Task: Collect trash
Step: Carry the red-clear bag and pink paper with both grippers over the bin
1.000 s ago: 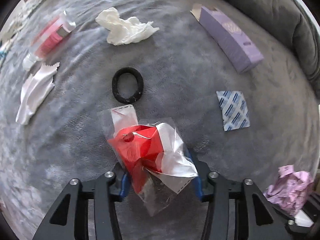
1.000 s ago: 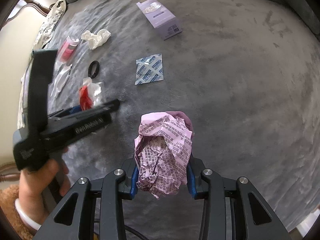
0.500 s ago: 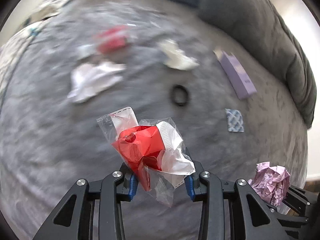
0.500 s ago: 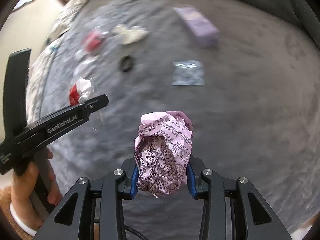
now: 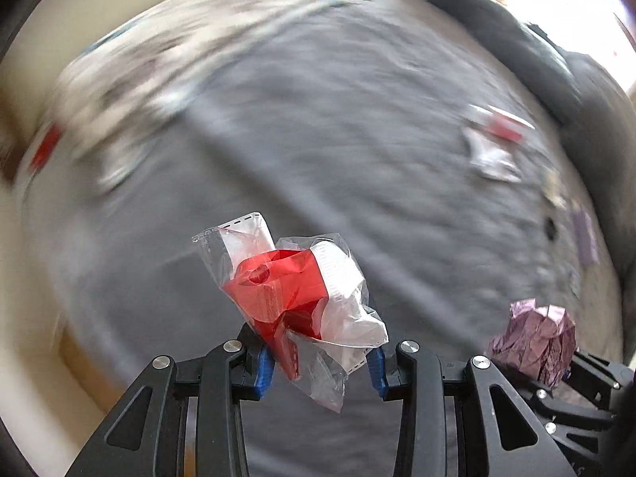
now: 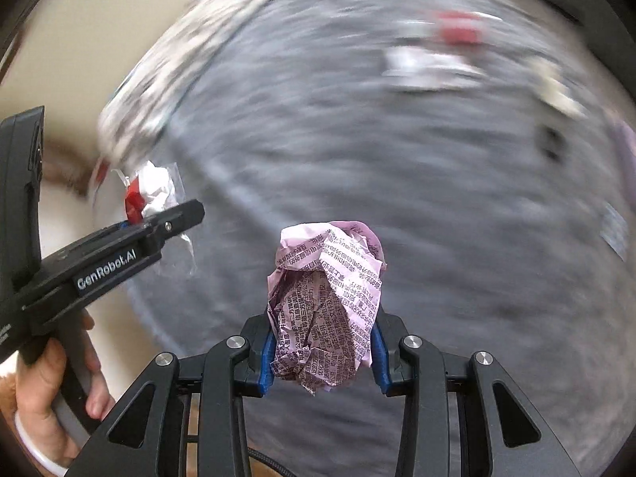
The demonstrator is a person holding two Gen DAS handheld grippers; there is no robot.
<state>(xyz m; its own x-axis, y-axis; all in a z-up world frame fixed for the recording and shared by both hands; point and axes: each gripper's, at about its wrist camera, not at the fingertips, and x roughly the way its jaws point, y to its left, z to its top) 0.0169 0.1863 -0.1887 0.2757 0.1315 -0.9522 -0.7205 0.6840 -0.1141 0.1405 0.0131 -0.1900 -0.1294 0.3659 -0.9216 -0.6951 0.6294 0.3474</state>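
Note:
My left gripper (image 5: 321, 365) is shut on a crumpled red and clear plastic wrapper (image 5: 286, 290), which sticks up between the blue pads. My right gripper (image 6: 322, 353) is shut on a ball of pink printed paper (image 6: 326, 302). Both are held above a grey blanket (image 5: 318, 139), near its left edge. In the right wrist view the left gripper (image 6: 159, 218) is at the left with the wrapper (image 6: 153, 190) at its tip. The pink paper ball (image 5: 534, 334) shows at the lower right of the left wrist view.
Blurred litter lies far right on the blanket: a red and white bottle (image 5: 503, 127), a white wrapper (image 5: 491, 157), a black ring (image 5: 550, 228), a purple box (image 5: 584, 238). Patterned fabric (image 5: 159, 59) borders the blanket's far left. Cream floor (image 5: 24, 278) lies beyond. A hand (image 6: 47, 377) grips the left tool.
Both grippers have swung left and turned, carrying their loads. The litter on the blanket has slid to the right of both views, and the blanket's edge and the floor have come into sight.

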